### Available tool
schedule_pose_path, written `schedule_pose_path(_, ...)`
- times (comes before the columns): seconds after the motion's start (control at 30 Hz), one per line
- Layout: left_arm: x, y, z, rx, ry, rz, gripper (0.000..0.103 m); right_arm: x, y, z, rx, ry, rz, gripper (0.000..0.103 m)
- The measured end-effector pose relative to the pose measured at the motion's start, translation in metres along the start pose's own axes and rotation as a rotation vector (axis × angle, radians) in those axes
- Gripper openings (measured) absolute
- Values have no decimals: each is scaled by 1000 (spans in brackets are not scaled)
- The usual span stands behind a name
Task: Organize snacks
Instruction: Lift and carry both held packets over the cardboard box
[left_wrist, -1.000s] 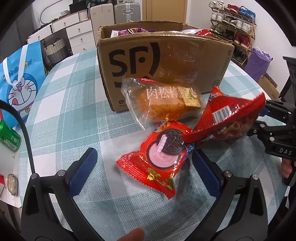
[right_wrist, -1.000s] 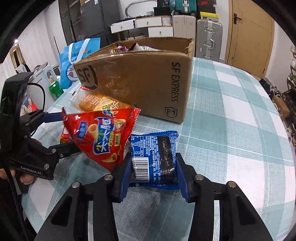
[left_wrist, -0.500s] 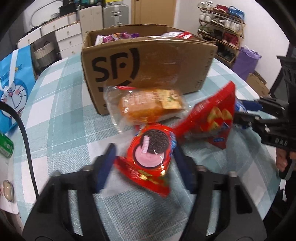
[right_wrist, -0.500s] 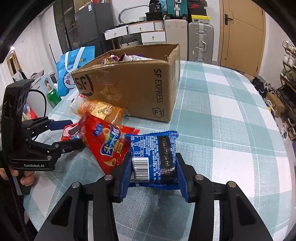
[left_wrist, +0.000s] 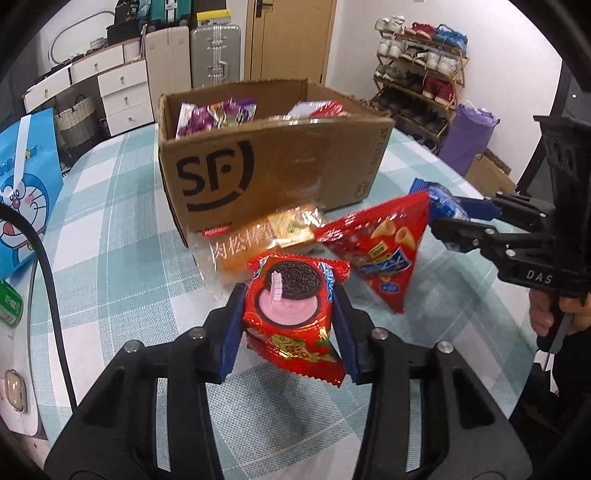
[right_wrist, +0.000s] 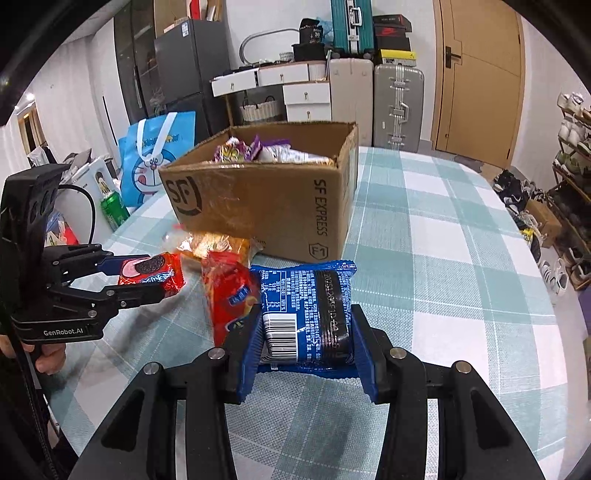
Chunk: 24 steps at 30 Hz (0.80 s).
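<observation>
My left gripper (left_wrist: 288, 291) has its jaws closing, pads pressing on a red cookie pack (left_wrist: 295, 343) held a little above the table; the right wrist view shows this gripper (right_wrist: 155, 275) and the pack (right_wrist: 168, 273) at the left. My right gripper (right_wrist: 304, 317) is shut on a blue cookie pack (right_wrist: 306, 295), also off the table. A red chips bag (left_wrist: 384, 243) leans by the right gripper (left_wrist: 447, 216). A clear meat-floss bread pack (left_wrist: 251, 247) lies in front of the open cardboard box (left_wrist: 280, 166), which holds several snack packs.
The round table (right_wrist: 443, 229) has a teal checked cloth. A blue cartoon bag (left_wrist: 26, 192) and a green can (right_wrist: 114, 210) stand at its left edge. A black cable (left_wrist: 48, 266) trails by the left gripper. Cabinets, suitcases and a shoe rack lie beyond.
My left gripper went from wide open to shut on the red cookie pack and lifted it. The right gripper rose with the blue pack. The chips bag tipped lower.
</observation>
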<state>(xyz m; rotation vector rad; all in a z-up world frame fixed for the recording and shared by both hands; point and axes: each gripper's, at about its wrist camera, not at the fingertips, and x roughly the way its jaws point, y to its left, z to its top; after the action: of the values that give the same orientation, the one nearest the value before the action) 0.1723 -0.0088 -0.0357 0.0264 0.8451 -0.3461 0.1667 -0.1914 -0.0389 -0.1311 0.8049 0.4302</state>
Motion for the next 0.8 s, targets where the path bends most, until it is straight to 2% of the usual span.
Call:
schedule_pose_path(0.2, -25, -8, 5, -12, -60, 4, 42, -18, 2, 5, 4, -54, -1, 45)
schedule_pose_path(0.53, -80, -28, 17, -14, -179, 82, 42, -42, 5, 15, -4, -128, 14, 45)
schedule_pose_path(0.8, -106, -32, 28, -37, -230, 124, 42, -46, 2, 29, -4, -160, 36, 45)
